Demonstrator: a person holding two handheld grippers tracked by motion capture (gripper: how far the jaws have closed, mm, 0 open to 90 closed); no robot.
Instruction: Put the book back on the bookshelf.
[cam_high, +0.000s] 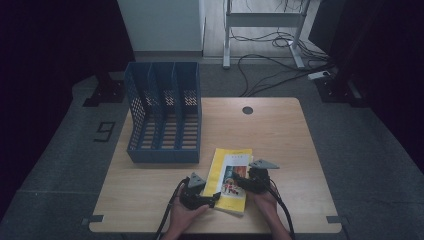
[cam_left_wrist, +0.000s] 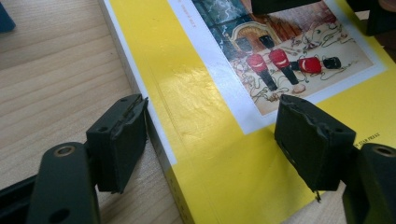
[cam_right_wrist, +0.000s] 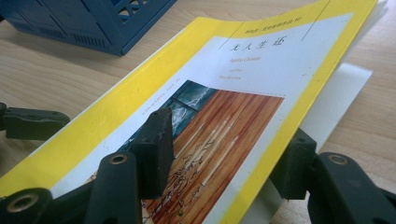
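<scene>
Low in the middle of the high view, a yellow book (cam_high: 231, 180) lies flat on the wooden table (cam_high: 280, 135), with a hand-held gripper on either side of it. The left gripper (cam_high: 202, 197) sits at the book's lower left corner, its jaws spread wide; in the left gripper view one jaw stands on the bare wood right against the book's spine edge, and the other rests on or just above the cover near the lower right of the frame, so the book (cam_left_wrist: 201, 116) lies between them unclamped. The right gripper (cam_high: 250, 181) is at the book's right edge, jaws also apart: in its own view one jaw is over the cover picture at lower centre, while the other is under the raised cover's yellow edge at lower right. A blue file rack (cam_high: 165, 112) stands upper left of the book.
</scene>
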